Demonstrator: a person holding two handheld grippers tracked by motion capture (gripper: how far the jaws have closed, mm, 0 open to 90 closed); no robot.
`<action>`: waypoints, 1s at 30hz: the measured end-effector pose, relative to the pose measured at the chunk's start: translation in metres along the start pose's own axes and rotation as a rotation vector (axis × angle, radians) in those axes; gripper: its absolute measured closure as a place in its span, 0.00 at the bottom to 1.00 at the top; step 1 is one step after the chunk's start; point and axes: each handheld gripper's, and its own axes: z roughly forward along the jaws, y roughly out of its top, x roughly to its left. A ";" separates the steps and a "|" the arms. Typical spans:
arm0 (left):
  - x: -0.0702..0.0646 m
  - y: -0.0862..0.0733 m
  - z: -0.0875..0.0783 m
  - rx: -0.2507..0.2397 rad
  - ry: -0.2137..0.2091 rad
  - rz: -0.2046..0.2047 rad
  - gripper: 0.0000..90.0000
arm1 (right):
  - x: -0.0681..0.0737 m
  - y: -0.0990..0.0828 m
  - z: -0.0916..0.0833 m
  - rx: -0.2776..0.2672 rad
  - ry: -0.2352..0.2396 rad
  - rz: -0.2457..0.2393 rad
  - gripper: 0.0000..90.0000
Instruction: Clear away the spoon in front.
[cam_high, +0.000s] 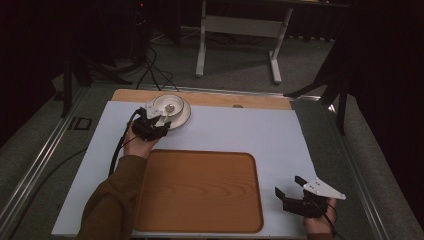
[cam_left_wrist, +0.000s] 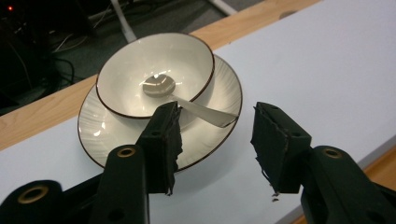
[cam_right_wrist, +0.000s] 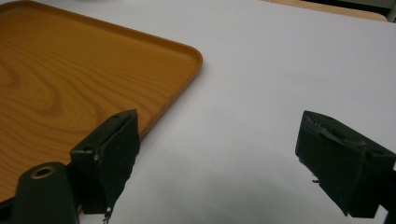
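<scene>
A white bowl (cam_high: 170, 106) (cam_left_wrist: 154, 74) with a dark rim sits on a white plate (cam_high: 183, 118) (cam_left_wrist: 105, 133) at the back left of the mat. A metal spoon (cam_left_wrist: 161, 86) lies in the bowl, its handle sticking out over the rim toward me. My left gripper (cam_high: 159, 122) (cam_left_wrist: 215, 144) hovers at the plate's near edge. Its jaws are apart, with the tip of the spoon handle just beyond them and nothing pressed between the pads. My right gripper (cam_high: 290, 187) (cam_right_wrist: 217, 158) rests open over the mat, right of a wooden tray (cam_high: 200, 190) (cam_right_wrist: 70, 70).
A white mat (cam_high: 240, 130) covers the wooden tabletop (cam_high: 215, 99). A small round object (cam_high: 238, 106) lies on the bare wood at the back. Beyond the table stand a white desk frame (cam_high: 240, 30) and dark cables on the floor.
</scene>
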 end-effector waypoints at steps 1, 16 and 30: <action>0.000 0.000 0.003 0.008 0.006 0.005 0.58 | 0.000 0.000 0.000 0.000 0.000 0.000 0.15; -0.002 0.006 0.022 0.066 0.061 0.047 0.73 | -0.001 0.000 0.000 0.004 0.004 0.004 0.15; 0.003 0.011 0.013 0.022 0.100 0.016 0.98 | -0.001 0.000 0.000 0.004 0.006 0.005 0.15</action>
